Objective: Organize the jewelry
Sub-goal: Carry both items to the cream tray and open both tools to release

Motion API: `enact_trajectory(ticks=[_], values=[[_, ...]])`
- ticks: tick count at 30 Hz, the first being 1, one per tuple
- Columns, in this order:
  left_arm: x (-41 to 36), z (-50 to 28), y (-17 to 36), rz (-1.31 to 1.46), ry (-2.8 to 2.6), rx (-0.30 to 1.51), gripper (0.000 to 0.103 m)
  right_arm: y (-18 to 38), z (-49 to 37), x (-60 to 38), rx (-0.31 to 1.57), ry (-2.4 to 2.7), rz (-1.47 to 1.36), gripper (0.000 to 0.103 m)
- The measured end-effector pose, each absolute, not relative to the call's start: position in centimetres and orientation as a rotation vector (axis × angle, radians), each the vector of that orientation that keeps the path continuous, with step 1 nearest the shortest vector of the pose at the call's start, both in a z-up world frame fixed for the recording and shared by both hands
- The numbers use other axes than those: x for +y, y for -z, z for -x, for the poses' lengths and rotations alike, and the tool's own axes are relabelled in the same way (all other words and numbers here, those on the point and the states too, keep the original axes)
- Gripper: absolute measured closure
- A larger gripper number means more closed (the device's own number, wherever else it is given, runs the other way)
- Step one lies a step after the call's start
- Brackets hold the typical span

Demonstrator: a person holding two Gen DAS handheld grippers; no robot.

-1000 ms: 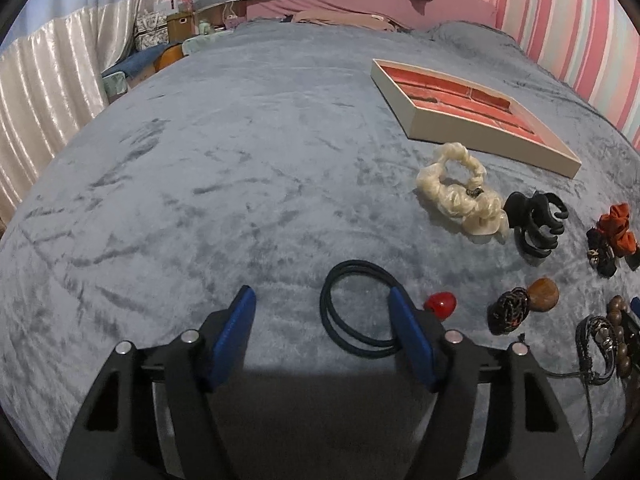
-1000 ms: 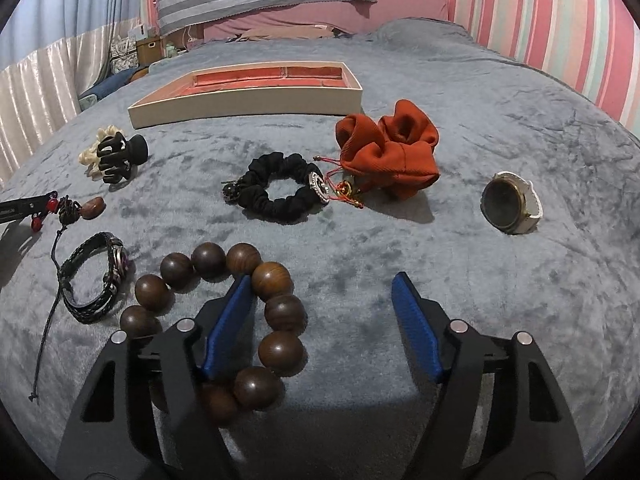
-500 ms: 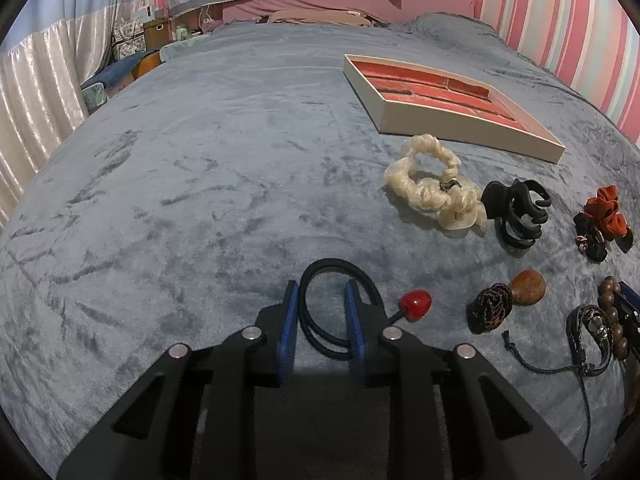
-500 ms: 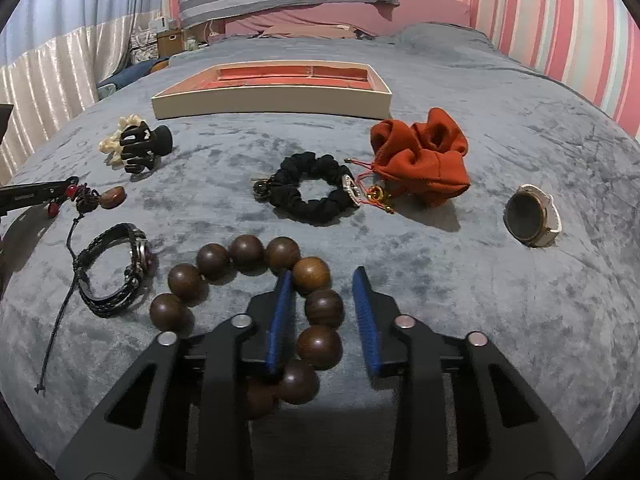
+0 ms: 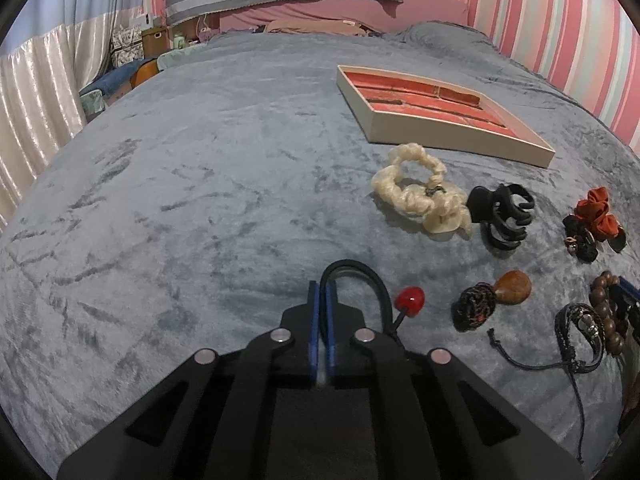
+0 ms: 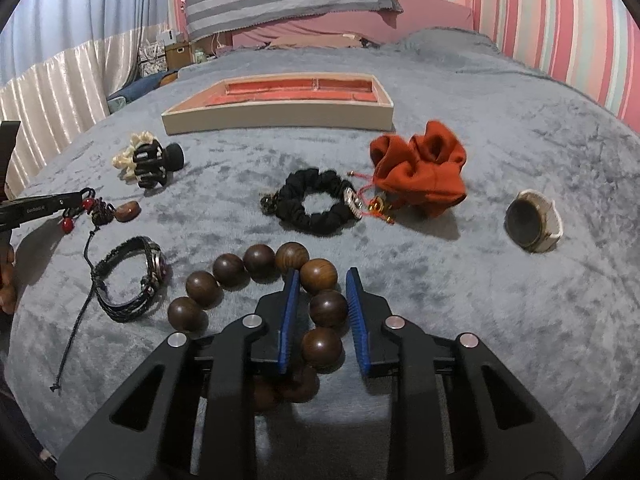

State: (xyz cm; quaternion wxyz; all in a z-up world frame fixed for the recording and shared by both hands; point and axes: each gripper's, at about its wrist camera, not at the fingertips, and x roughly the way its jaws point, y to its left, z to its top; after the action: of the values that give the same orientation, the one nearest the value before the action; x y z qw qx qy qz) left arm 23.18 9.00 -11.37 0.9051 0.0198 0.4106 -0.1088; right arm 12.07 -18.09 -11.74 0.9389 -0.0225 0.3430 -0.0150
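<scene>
My left gripper (image 5: 319, 294) is shut on a black hair tie (image 5: 366, 276) with a red bead (image 5: 409, 298); the tie loops out ahead and to the right of the fingers. My right gripper (image 6: 322, 285) has its fingers pressed on either side of the wooden bead bracelet (image 6: 256, 272), which lies on the grey blanket. The red-lined jewelry tray (image 5: 440, 118) sits farther back; it also shows in the right wrist view (image 6: 280, 108).
On the blanket lie a cream scrunchie (image 5: 420, 196), a black claw clip (image 5: 502, 212), a black scrunchie (image 6: 316, 202), an orange scrunchie (image 6: 420, 172), a watch (image 6: 532, 220), a leather bracelet (image 6: 132, 276) and a knotted wooden charm (image 5: 492, 298).
Both grippers have closed: the left from wide open down onto the black hair tie, the right from wide open down onto the wooden beads. Both views have also shifted forward slightly.
</scene>
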Motion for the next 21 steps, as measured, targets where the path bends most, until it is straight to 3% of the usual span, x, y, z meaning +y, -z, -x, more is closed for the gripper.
enact_trajectory(ticks=[14,21], values=[[6.5,-22.2,4.9,-0.046,0.251,0.672,0.100,6.7,-14.6,-19.6,0.557,-0.010,0.071,0.079],[3.8,-25.7,0.8,-0.049,0.300,0.605,0.100,3.0,-19.1,-19.8,0.487,-0.050,0.080,0.081]])
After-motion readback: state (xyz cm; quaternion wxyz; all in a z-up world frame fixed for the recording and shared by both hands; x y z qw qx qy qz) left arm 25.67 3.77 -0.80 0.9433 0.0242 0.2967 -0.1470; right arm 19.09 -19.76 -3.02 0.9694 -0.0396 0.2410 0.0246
